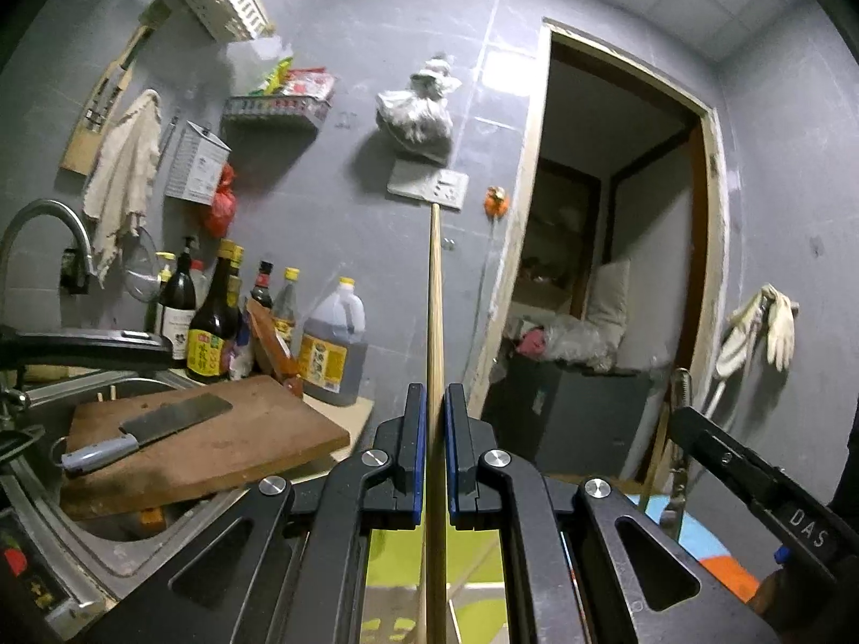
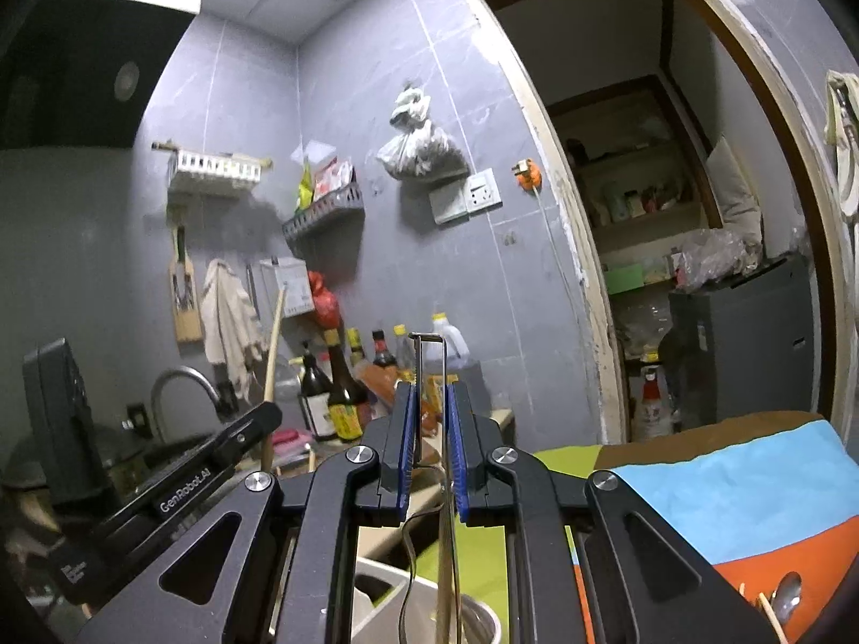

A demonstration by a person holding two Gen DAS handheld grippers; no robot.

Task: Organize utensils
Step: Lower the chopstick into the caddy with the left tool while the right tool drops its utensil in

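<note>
Holding a thin wooden stick [image 1: 436, 322], likely a chopstick, the left claw [image 1: 436, 418] is closed on it, and the stick's long axis runs straight away from the claw, toward the far wall. The right claw [image 2: 429, 418] is almost closed on a slim metal utensil with a wire handle [image 2: 429, 343], which stands upright between its blue pads [image 2: 458, 440]; what kind of utensil it is I cannot tell.

Just below the right claw, the right view alone shows a light pot or holder [image 2: 472, 617], into which the lower end of the metal utensil reaches. This seems the place for sorting, and the right hand is nearer to it. At the right edge of this view lie a spoon [image 2: 786, 598] and another stick on the coloured cloth [image 2: 751, 494].

Farther to the left, the left view alone shows the cutting board [image 1: 215, 440] with a cleaver [image 1: 161, 418] over the sink [image 1: 70, 526], and bottles [image 1: 215, 322] against the wall.
</note>
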